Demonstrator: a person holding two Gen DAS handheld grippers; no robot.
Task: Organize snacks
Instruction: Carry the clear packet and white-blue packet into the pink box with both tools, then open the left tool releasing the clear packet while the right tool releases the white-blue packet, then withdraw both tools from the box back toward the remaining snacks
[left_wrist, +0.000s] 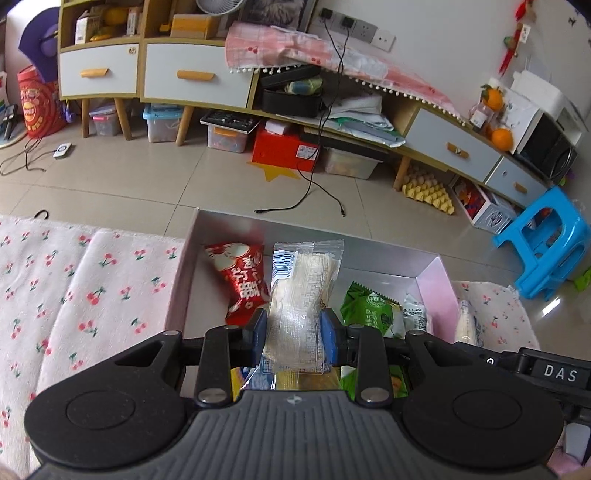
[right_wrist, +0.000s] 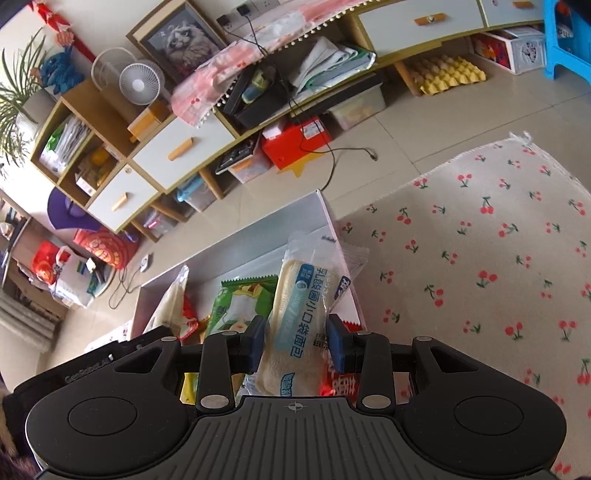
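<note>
Left gripper (left_wrist: 294, 328): I had its jaws narrowed onto a clear bread packet (left_wrist: 301, 295), blue pads pressing both sides, held above the box (left_wrist: 437, 291).
Right gripper (right_wrist: 297, 341): I had its jaws clamped on a second bread packet with blue print (right_wrist: 303, 314), tilted up over the box's right wall.
Box: pale, open-topped, sitting on the cherry-print cloth (left_wrist: 85, 291) over the bench.
Inside the box: a red snack bag (left_wrist: 242, 277) at left, a green snack bag (left_wrist: 371, 308) at right, more packets beneath.
Background: tiled floor, a cabinet (left_wrist: 192, 74), a blue stool (left_wrist: 550, 243).
</note>
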